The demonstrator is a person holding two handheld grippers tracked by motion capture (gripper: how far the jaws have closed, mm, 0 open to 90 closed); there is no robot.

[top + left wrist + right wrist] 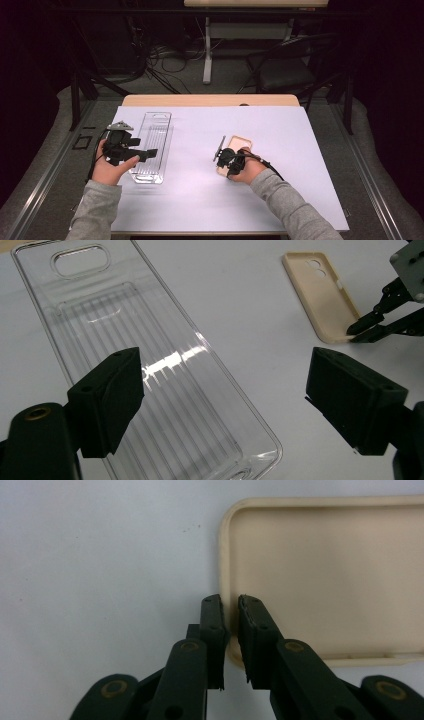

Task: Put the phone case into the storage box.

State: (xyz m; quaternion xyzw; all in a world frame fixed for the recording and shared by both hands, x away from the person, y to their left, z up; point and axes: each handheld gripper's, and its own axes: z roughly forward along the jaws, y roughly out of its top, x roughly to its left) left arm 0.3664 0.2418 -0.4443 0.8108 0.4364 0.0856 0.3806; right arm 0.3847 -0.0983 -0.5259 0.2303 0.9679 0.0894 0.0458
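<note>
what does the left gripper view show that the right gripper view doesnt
Left gripper view alone: the clear ribbed plastic tray under the wide-open left tongs, and the beige phone case's camera cutouts.

Right gripper view alone: a close look at the right tongs pinching the case's side rim, one jaw inside and one outside.

Both: the beige plastic phone case, the right tongs at its edge, and the white table cover.

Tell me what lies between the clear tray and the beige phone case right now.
Nothing: in the high view, bare white table cover separates the clear tray from the beige phone case. The left gripper view shows the same bare stretch.
</note>
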